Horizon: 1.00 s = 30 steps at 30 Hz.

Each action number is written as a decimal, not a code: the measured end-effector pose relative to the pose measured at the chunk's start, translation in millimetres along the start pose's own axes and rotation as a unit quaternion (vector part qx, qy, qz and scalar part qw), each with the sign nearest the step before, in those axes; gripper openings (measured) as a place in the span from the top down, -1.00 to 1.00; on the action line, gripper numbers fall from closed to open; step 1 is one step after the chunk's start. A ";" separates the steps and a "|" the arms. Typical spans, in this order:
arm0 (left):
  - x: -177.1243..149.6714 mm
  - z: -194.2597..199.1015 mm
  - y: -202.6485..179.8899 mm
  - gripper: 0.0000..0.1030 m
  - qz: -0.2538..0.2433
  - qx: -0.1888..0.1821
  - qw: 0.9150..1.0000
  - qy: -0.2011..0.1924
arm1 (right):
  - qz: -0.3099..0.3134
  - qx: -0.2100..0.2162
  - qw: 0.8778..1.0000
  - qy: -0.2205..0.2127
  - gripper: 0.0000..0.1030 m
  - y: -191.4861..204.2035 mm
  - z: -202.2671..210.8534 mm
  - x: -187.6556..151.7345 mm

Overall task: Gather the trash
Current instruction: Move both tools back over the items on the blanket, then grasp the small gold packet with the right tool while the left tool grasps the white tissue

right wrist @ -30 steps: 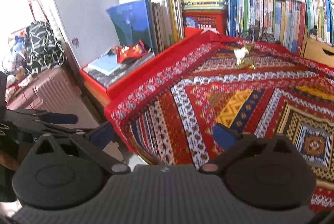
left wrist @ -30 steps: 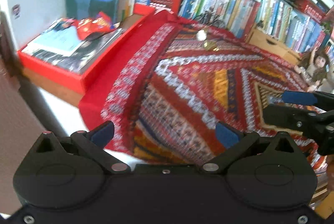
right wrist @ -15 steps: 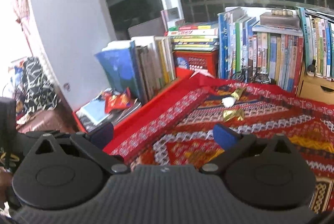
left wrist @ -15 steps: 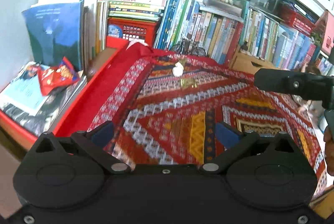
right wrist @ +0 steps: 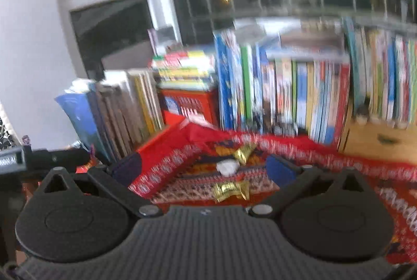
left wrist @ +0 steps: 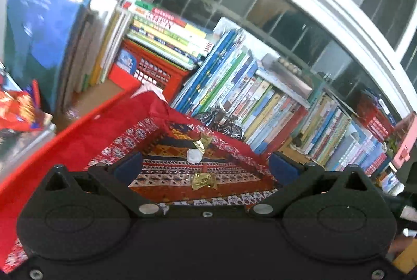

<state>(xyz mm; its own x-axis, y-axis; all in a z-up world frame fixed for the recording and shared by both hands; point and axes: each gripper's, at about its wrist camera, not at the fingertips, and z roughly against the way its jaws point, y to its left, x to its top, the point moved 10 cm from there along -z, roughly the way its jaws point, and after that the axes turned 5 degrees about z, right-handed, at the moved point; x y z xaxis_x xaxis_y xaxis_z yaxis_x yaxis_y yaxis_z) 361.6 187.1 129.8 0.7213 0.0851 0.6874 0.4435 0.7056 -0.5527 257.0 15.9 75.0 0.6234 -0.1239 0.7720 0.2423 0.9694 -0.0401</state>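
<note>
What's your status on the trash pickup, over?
Left gripper open, empty. Right gripper open, empty. Near gold wrapper, white wad, far gold wrapper on patterned cloth, untouched. Nothing in the way.

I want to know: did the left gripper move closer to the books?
Yes. The left gripper went forward toward the books; the wrappers look nearer.

Dark multi-pane windows [left wrist: 260,6] in white frames; rows of books [right wrist: 299,89] below; white wall [right wrist: 28,45] at left; patterned red cloth [left wrist: 86,139] spread in foreground.
</note>
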 end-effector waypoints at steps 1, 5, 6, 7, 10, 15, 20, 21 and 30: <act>1.6 -10.9 1.4 -1.00 -0.006 0.000 1.000 -0.008 | -0.006 0.000 1.000 0.011 -1.00 -8.6 -10.4 -5.3; 7.7 -51.1 4.2 -1.00 -0.065 0.031 0.997 -0.032 | -0.014 -0.015 0.999 0.046 -1.00 -42.5 -51.6 -26.3; 9.0 -62.9 4.3 -1.00 -0.084 0.044 0.995 -0.025 | -0.011 -0.015 0.998 0.057 -1.00 -47.5 -62.7 -30.6; 9.2 -75.0 3.7 -1.00 -0.098 0.060 0.993 -0.015 | -0.008 -0.011 0.998 0.068 -1.00 -51.6 -75.5 -36.0; 11.3 -113.5 10.4 -0.99 -0.126 0.114 0.985 0.000 | 0.008 -0.003 0.996 0.091 -1.00 -53.0 -109.8 -49.6; 8.0 -165.0 21.9 -0.93 -0.160 0.157 0.975 0.005 | -0.002 -0.007 0.995 0.096 -0.92 -46.1 -160.9 -68.4; 1.4 -177.3 29.0 -0.97 -0.136 0.140 0.981 0.020 | 0.030 0.003 0.994 0.103 -0.82 -31.0 -192.7 -84.8; 0.9 -177.4 31.4 -0.97 -0.136 0.145 0.980 0.026 | 0.039 0.004 0.994 0.106 -0.79 -28.7 -196.3 -87.5; -1.0 -191.3 39.5 -0.99 -0.151 0.162 0.974 0.047 | 0.066 -0.006 0.992 0.106 -0.34 -28.5 -207.5 -95.5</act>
<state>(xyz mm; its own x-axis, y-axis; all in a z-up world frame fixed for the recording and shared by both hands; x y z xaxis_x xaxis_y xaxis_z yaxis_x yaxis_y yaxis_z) 480.2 80.3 17.1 0.6358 -0.2150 0.7413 0.4632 0.8745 -0.1437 344.9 -43.9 -129.2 0.7926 -0.0394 0.6085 0.1562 0.9777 -0.1401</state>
